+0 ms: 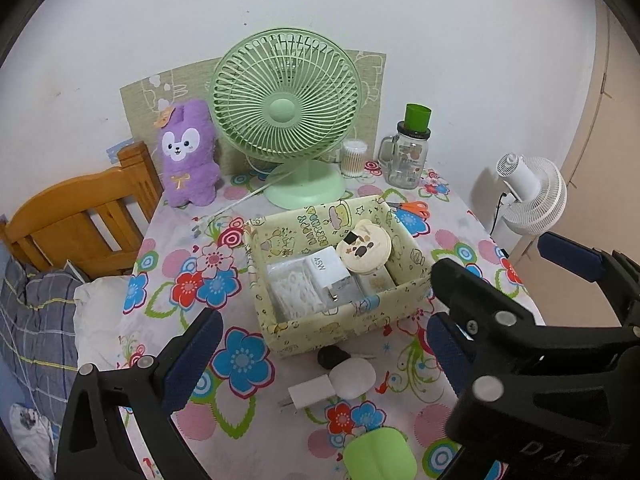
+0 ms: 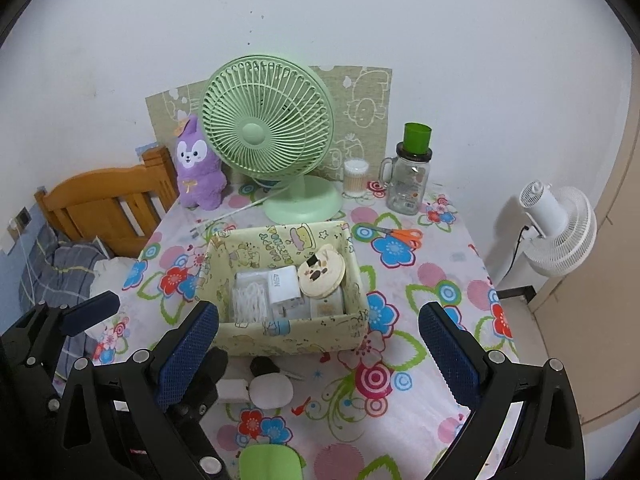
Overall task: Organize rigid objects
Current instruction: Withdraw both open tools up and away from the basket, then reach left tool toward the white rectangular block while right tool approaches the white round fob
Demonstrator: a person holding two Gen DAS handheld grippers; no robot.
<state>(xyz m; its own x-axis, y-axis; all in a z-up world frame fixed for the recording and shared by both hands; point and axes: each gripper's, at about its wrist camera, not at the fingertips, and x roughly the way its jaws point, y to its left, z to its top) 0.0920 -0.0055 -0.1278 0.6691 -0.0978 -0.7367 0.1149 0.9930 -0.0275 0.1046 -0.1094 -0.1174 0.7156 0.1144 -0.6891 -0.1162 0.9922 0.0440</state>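
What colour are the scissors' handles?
Orange; the scissors show best in the right wrist view, lying behind the box.

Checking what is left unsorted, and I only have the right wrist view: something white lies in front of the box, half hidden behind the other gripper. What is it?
Observer: A white plug adapter, lying flat on the tablecloth. Its prongs point away from the white oval case, which it touches.
Operator: Is the left gripper holding anything?
Observer: No. The left gripper is open, its fingers wide apart and gripping nothing.
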